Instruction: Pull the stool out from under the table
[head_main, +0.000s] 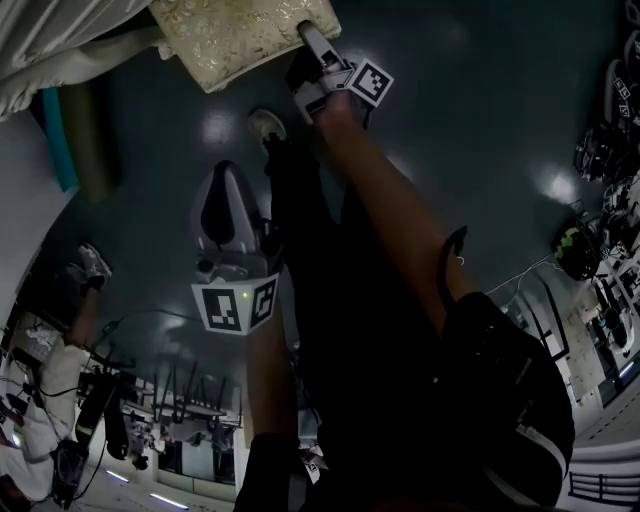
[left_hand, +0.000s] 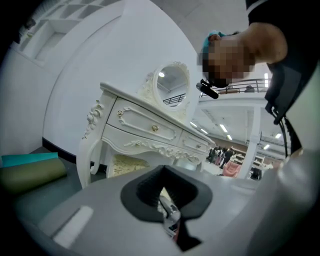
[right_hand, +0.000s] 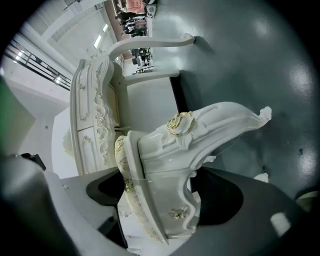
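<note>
At the far left, an olive roll (left_hand: 32, 175) lay on the floor beside the white dressing table (left_hand: 145, 127); only its end showed. Your left gripper (head_main: 225, 172) hung low and near you, well apart from the furniture, its fingers together on nothing (just a thin slit between the dark pads). Past it, the stool (right_hand: 165, 165) sat beneath the table's drawers, where only a patch of its gold cushion (left_hand: 125, 165) was visible between the table legs. The head view was very dark, and it cut the cushion off at the top edge. To the right, your right gripper (head_main: 312, 38) was clamped on the stool's carved white seat rail, one pad on each side. The rail filled that gripper's view and hid the fingertips and the stool's other legs.
</note>
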